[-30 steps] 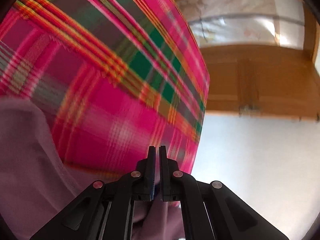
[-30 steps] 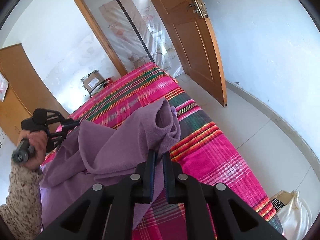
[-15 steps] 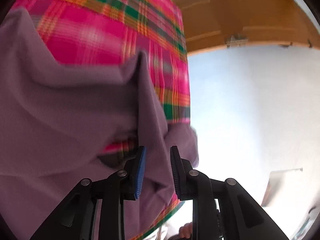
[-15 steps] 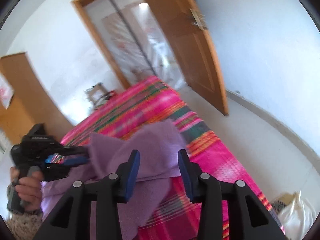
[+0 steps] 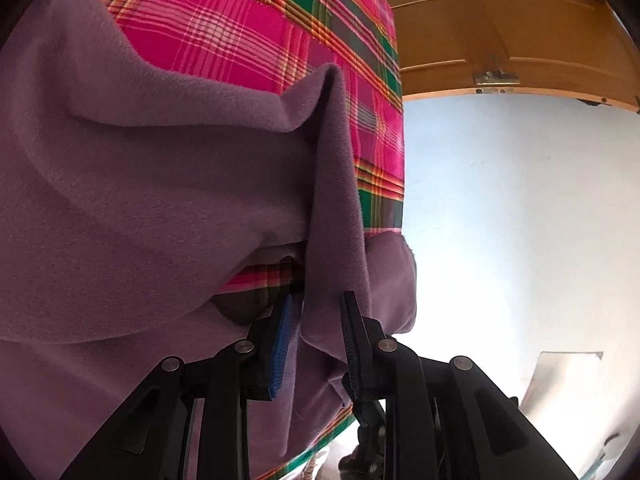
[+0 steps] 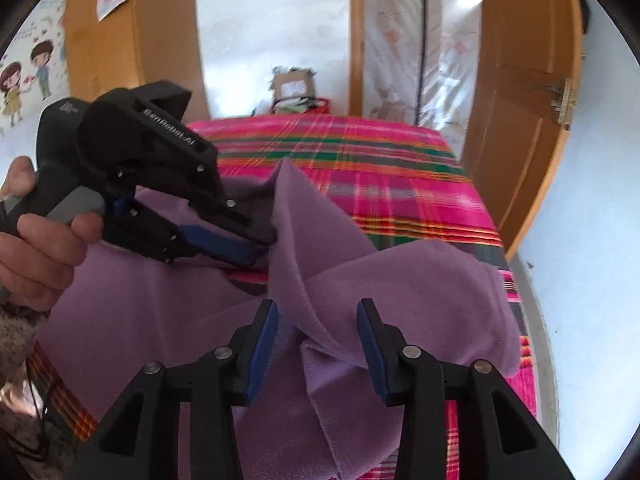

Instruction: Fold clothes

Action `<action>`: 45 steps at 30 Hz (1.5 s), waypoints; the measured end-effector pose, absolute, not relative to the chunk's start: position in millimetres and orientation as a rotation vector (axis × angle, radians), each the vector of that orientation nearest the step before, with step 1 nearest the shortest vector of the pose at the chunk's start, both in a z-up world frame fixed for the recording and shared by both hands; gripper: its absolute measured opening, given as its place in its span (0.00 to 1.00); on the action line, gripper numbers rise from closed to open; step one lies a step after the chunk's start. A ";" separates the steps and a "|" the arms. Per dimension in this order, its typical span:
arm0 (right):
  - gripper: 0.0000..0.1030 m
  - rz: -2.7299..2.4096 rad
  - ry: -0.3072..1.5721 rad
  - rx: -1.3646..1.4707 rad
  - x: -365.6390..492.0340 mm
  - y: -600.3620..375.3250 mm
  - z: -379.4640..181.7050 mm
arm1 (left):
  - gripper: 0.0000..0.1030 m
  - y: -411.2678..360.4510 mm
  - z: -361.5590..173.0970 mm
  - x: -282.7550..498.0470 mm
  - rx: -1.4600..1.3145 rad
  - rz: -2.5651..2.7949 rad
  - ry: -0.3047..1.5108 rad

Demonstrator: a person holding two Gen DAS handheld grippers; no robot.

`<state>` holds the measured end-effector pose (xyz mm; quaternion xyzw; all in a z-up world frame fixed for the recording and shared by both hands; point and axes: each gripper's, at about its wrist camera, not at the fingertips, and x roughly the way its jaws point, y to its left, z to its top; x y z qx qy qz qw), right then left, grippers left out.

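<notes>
The soft purple fleece garment (image 6: 420, 292) lies heaped on the pink, green and orange plaid bedcover (image 6: 392, 184), filling the lower half of the right wrist view and most of the left side of the left wrist view. It is bunched, not flat: one ridge of cloth stands up through the middle of both frames.

My left gripper (image 5: 316, 328) has its jaws apart with that upright ridge hanging between them; whether a pad touches it, I cannot tell. In the right wrist view that same tool sits at the left of the frame, held by a hand (image 6: 36, 252). My right gripper (image 6: 318, 330) also stands wide, jaws spread over a crease at the bottom centre, holding nothing.

I judge the fleece light, limp and thick-napped. It should sag wherever I do not support it, yet the nap should keep it from slipping in rubber pads. A doubled edge or seam seems the best hold; the hem at lower centre of the right view looks suitable, though which part of the garment it is stays unclear.
</notes>
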<state>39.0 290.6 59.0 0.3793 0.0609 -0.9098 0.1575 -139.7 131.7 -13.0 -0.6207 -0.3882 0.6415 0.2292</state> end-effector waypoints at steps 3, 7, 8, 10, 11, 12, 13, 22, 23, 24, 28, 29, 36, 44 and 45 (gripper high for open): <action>0.38 -2.596 0.244 1.102 36.9 290.6 57.6 | 0.25 124.5 -15.2 -132.8 -1.712 1.759 -1.076; 0.12 -2.593 0.260 1.105 35.3 291.5 60.4 | 0.25 122.3 -19.1 -127.2 -1.722 1.745 -1.066; 0.05 -2.592 0.264 1.106 34.9 291.7 61.1 | 0.25 122.2 -19.9 -125.6 -1.727 1.740 -1.058; 0.05 -2.591 0.272 1.107 34.2 292.1 62.6 | 0.25 120.9 -21.3 -122.8 -1.734 1.740 -1.052; 0.05 -2.590 0.276 1.108 33.8 292.3 63.3 | 0.25 120.1 -22.5 -121.5 -1.738 1.740 -1.048; 0.05 -2.606 0.264 1.089 33.4 294.9 67.5 | 0.25 119.4 -23.7 -120.1 -1.743 1.741 -1.045; 0.05 -2.626 0.258 1.075 32.7 297.4 72.5 | 0.25 118.6 -25.1 -118.6 -1.747 1.738 -1.043; 0.04 -2.791 0.281 0.988 -4.8 311.3 97.9 | 0.25 112.5 -30.5 -107.8 -1.762 1.731 -1.015; 0.04 -2.806 0.283 0.987 -9.3 312.8 98.7 | 0.25 111.4 -30.6 -106.5 -1.762 1.731 -1.013; 0.04 -2.810 0.274 0.989 -12.8 314.4 99.2 | 0.25 110.9 -30.7 -105.8 -1.762 1.732 -1.008; 0.04 -2.853 0.298 0.981 -35.3 320.2 101.3 | 0.28 108.7 -32.2 -101.6 -1.771 1.727 -0.980; 0.03 -2.866 0.313 0.975 -41.8 320.4 102.4 | 0.29 108.4 -32.7 -100.5 -1.774 1.725 -0.972; 0.03 -2.920 0.336 0.940 -68.7 325.9 110.1 | 0.29 102.0 -31.5 -92.9 -1.764 1.736 -0.931; 0.04 -2.934 0.280 1.008 -95.6 343.7 100.7 | 0.29 95.7 -26.8 -80.5 -1.751 1.780 -0.880; 0.04 -2.924 0.253 1.038 -97.2 347.3 96.9 | 0.29 94.7 -26.4 -79.1 -1.750 1.783 -0.878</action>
